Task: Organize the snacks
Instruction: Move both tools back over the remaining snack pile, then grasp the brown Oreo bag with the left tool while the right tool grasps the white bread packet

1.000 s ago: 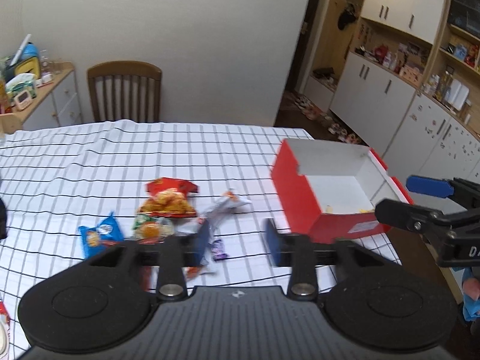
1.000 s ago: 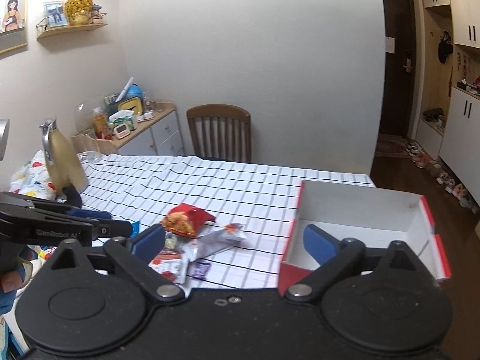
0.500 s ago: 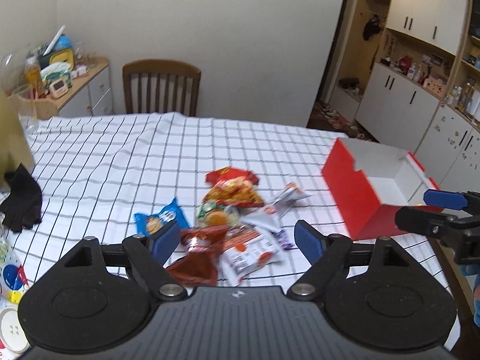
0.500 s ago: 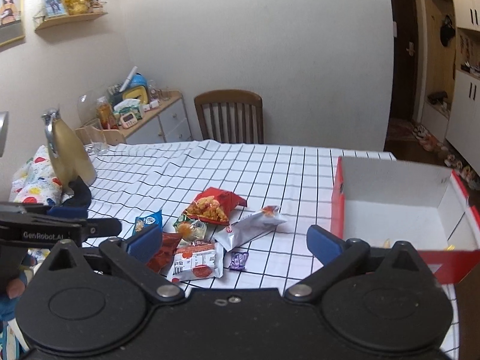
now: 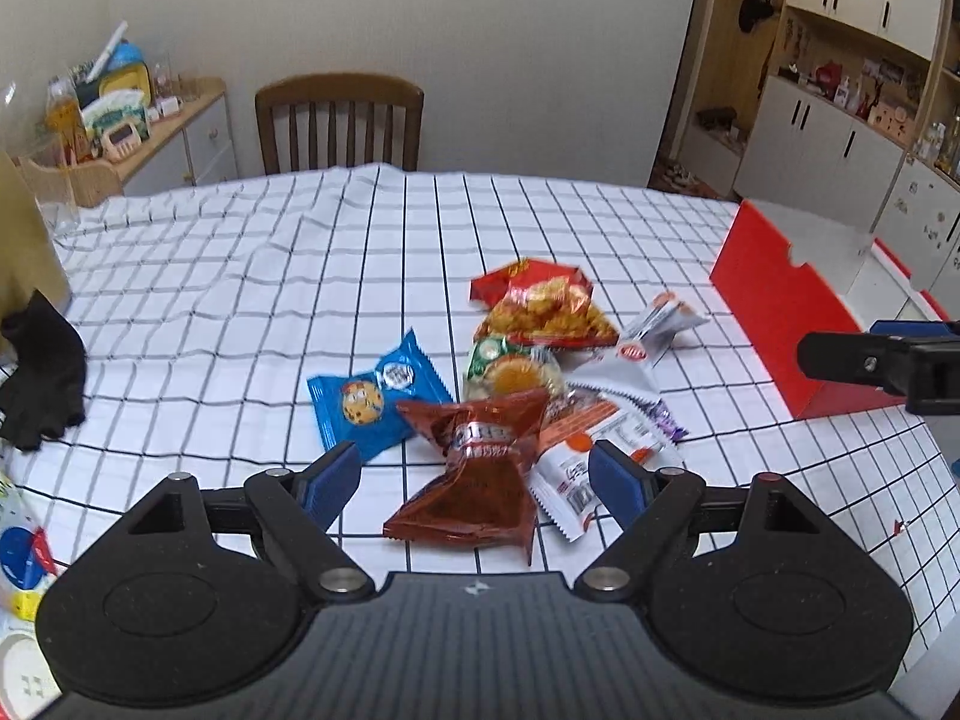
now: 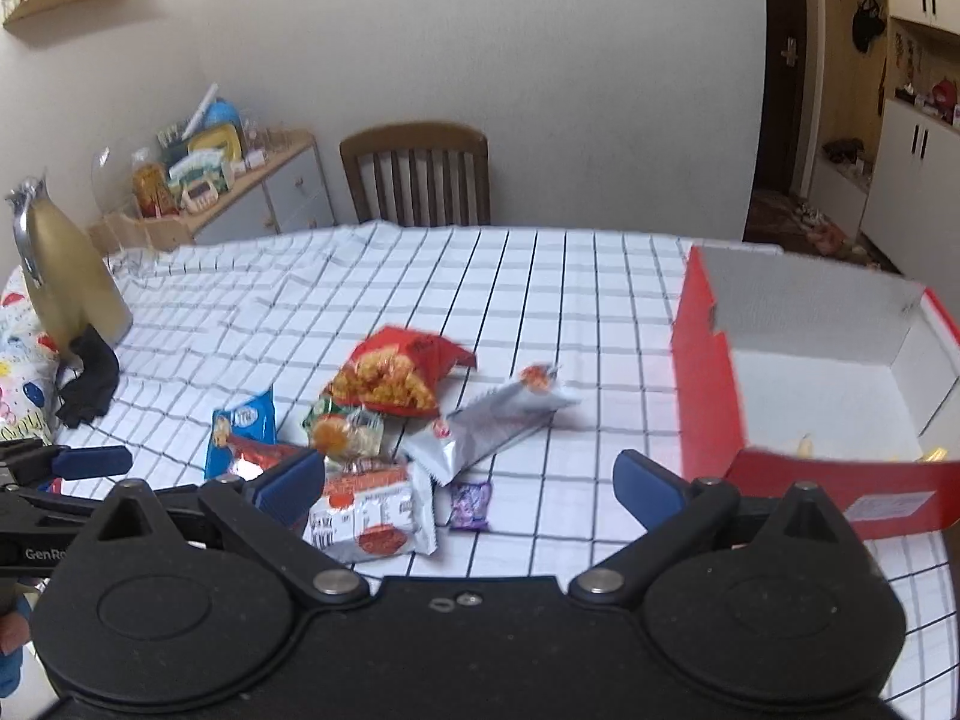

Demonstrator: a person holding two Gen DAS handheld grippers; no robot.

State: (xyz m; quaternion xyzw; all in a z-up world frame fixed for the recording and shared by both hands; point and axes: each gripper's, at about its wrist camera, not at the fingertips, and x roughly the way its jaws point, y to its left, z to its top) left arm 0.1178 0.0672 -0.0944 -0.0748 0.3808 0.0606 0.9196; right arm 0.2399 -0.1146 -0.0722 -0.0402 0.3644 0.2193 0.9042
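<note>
— Since the snacks (image 5: 522,372) lie heaped mid-table, is that red box (image 6: 798,384) on the right waiting for them?

— I'd judge so. The left gripper (image 5: 474,477) and right gripper (image 6: 468,480) hover spread apart, empty.

— And the room?

— Checked tablecloth (image 5: 240,276), wooden chair (image 5: 339,120) behind, cupboards (image 5: 840,120) along the wall.

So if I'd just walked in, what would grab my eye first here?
Probably the heap of bright snack packets in the middle of the checked tablecloth, with a blue cookie packet at its left edge and a brown wrapper nearest the open left gripper. Next, the red box standing open at the table's right end, beside the open right gripper.
</note>
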